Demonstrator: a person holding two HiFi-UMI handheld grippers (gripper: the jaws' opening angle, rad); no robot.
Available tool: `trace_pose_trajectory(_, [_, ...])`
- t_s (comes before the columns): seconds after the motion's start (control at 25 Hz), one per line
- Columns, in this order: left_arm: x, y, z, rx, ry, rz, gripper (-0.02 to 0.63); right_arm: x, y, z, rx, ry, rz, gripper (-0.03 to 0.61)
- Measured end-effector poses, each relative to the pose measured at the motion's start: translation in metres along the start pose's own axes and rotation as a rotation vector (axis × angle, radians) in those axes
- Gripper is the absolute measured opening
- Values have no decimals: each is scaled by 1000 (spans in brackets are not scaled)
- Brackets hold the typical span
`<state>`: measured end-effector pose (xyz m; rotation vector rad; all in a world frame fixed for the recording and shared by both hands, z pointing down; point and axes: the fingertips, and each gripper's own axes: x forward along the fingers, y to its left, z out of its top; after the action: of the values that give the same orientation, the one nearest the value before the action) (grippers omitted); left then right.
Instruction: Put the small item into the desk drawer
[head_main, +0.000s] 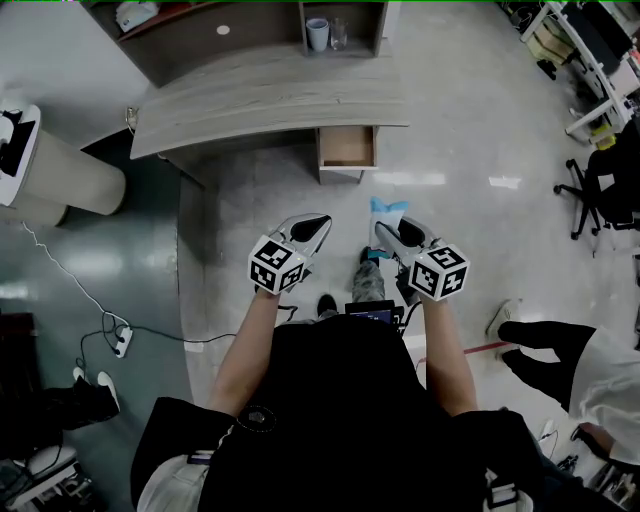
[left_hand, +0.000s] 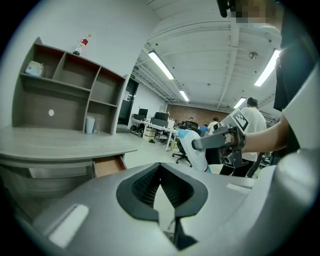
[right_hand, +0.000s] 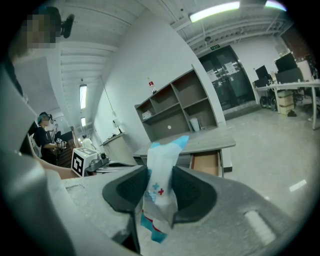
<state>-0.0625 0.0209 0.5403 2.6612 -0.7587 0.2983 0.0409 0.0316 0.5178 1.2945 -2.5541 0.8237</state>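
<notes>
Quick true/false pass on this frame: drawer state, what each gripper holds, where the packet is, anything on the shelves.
1. The drawer is open. True.
2. The right gripper grips a white and blue packet. True.
3. The left gripper holds a pen. False: its jaws are together with nothing between them.
4. The packet lies in the drawer. False: it is in the right gripper, short of the desk.
5. A white cup stands in the shelf unit at the back of the desk. True.
</notes>
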Motion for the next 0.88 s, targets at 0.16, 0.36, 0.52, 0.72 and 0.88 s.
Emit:
trace_pose_trajectory(0.16, [11,14,1,-6,22,24,2,14,-16,4,27,5,23,155])
trace_pose_trajectory(0.36, [35,33,13,-20,31,40,2,33,-37,22,32,20,48,155])
trace_pose_trajectory(0.52, [60,42,24,-30,31,38,2,46,-59,38,33,30,62,155])
trace_pose_trajectory(0.72, [83,61,39,-44,29,56,2,65,-82,57,35,48,81,155])
trace_pose_trajectory(0.88, [97,80,55,-52,15,88,2,80,-96,75,26,62,108,155])
